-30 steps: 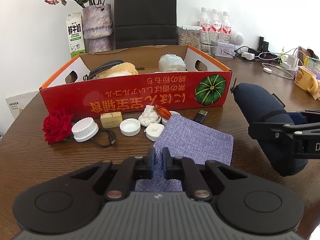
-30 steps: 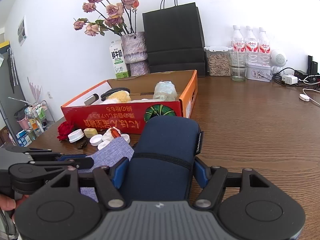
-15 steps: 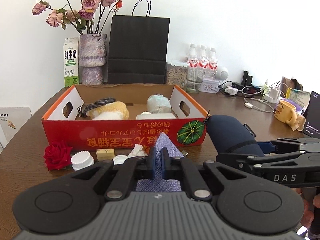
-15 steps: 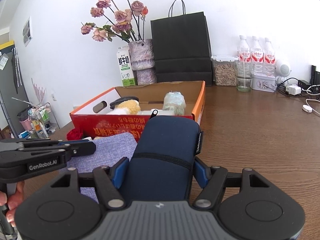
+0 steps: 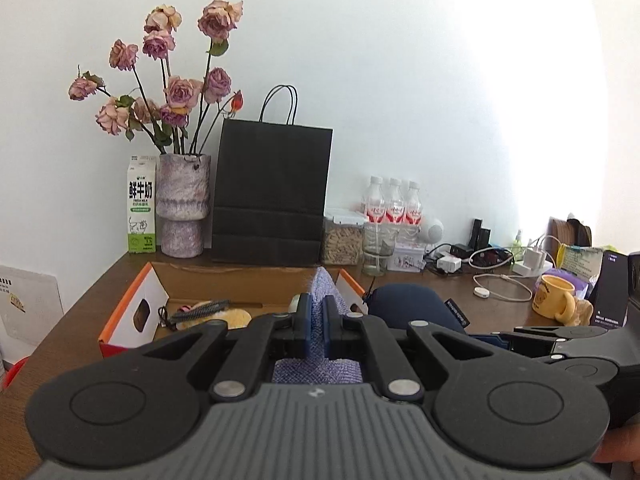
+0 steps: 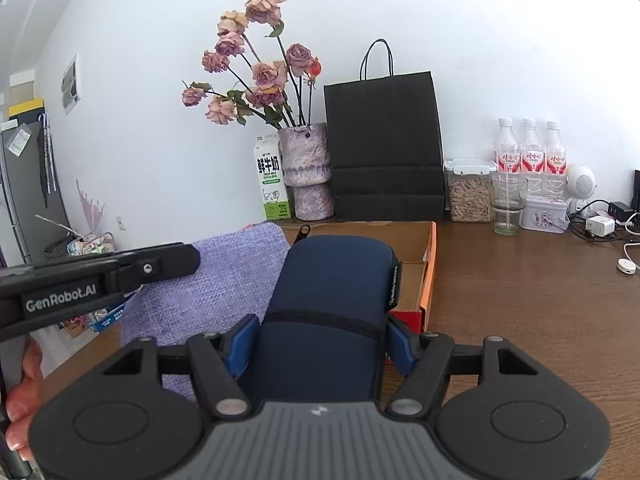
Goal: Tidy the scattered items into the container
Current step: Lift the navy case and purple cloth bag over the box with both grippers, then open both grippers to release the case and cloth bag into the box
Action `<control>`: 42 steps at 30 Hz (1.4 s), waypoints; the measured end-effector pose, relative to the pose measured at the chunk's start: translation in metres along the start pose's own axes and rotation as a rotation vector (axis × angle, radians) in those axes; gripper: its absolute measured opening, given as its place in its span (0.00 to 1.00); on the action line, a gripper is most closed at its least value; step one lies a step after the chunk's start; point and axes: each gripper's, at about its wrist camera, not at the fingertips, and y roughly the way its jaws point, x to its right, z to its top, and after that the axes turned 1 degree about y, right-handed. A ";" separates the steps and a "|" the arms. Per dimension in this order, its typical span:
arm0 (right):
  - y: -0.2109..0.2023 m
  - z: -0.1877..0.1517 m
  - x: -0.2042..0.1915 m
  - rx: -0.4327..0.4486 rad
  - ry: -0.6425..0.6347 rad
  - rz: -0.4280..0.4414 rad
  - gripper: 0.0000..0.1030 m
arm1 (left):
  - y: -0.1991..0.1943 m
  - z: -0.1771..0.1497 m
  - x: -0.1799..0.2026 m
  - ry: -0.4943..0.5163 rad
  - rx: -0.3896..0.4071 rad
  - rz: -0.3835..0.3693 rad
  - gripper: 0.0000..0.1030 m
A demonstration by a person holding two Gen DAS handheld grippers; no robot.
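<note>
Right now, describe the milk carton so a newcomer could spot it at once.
Find the black paper bag against the white wall. Left of it stands a mottled purple vase of dried roses, and the milk carton stands at its left side: the only white carton with a green base.

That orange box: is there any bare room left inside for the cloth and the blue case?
The box floor is bare along its right wall and back. Its left end is crowded: a brush and a yellow sponge lie there. The table right of the box is bare too, up to the cables and jars.
</note>
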 end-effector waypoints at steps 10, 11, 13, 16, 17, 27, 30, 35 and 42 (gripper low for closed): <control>0.027 0.040 -0.008 0.069 0.000 -0.005 0.63 | 0.022 0.027 -0.024 -0.040 0.092 0.018 0.05; 0.031 0.043 -0.008 0.073 0.002 -0.007 0.63 | 0.026 0.029 -0.028 -0.045 0.098 0.020 0.05; 0.042 0.050 -0.008 0.081 0.007 -0.011 0.63 | 0.034 0.032 -0.035 -0.055 0.108 0.023 0.05; 0.058 0.058 -0.008 0.089 0.014 -0.017 0.63 | 0.049 0.036 -0.047 -0.071 0.117 0.030 0.05; 0.064 0.060 -0.009 0.090 0.016 -0.020 0.63 | 0.054 0.037 -0.051 -0.079 0.118 0.031 0.05; 0.148 0.067 -0.004 0.040 0.073 -0.051 0.63 | 0.117 0.028 -0.094 -0.188 0.080 0.070 0.05; 0.174 0.065 0.000 0.002 0.082 -0.064 0.63 | 0.135 0.020 -0.109 -0.218 0.043 0.086 0.05; 0.205 0.057 0.006 -0.056 0.072 -0.096 0.63 | 0.158 0.008 -0.134 -0.267 -0.030 0.112 0.05; 0.217 0.044 0.012 -0.088 0.062 -0.133 0.70 | 0.173 -0.007 -0.144 -0.272 -0.097 0.183 0.37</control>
